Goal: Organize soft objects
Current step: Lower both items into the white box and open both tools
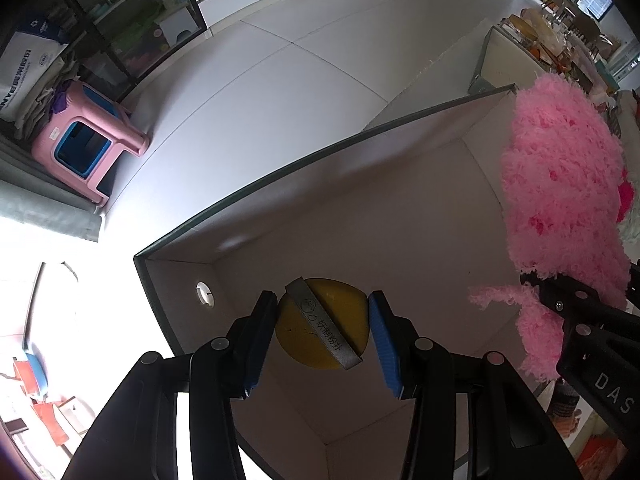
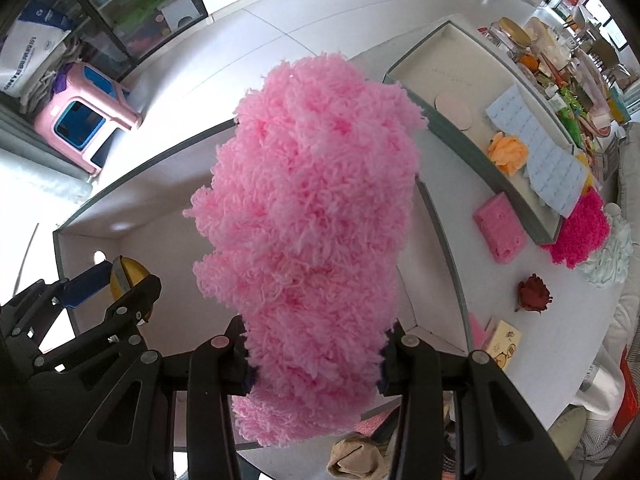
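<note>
right gripper point(image 2: 314, 364): fluffy pink chenille mitt point(image 2: 312, 216) between its fingers | left gripper point(image 1: 322, 330): round yellow powder puff point(image 1: 322, 324) between its fingers, inside white open-topped box point(image 1: 400, 208) | box: beneath both grippers

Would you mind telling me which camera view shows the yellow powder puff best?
The left wrist view: the yellow powder puff sits centred with its grey strap readable. In the right wrist view, only a yellow sliver shows behind the left tongs.

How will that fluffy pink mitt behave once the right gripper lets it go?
The fluffy pink mitt hangs limp from the right gripper, so probably floppy and light. Its shaggy pile should grip, not slide, and it will likely slump into the box.
</note>
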